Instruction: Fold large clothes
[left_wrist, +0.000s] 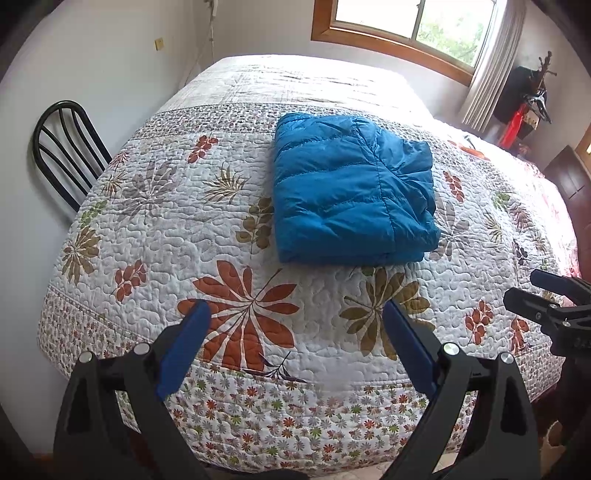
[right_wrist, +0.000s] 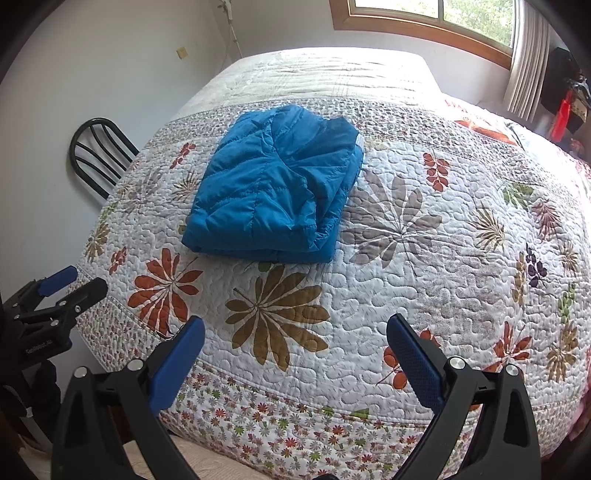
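Note:
A blue quilted puffer jacket (left_wrist: 352, 190) (right_wrist: 275, 190) lies folded into a thick rectangle on the floral quilt of the bed (left_wrist: 229, 229) (right_wrist: 424, 258). My left gripper (left_wrist: 295, 314) hangs open above the near edge of the bed, well short of the jacket, with nothing between its blue pads. My right gripper (right_wrist: 295, 328) is open too, also back from the jacket and holding nothing. The right gripper (left_wrist: 546, 295) shows at the right edge of the left wrist view, and the left gripper (right_wrist: 70, 284) shows at the left edge of the right wrist view.
A black metal chair (left_wrist: 64, 147) (right_wrist: 99, 155) stands between the bed's left side and the white wall. A wood-framed window (left_wrist: 399, 26) with a curtain (left_wrist: 491, 70) is behind the bed. Dark furniture (left_wrist: 569, 181) with red items stands at the right.

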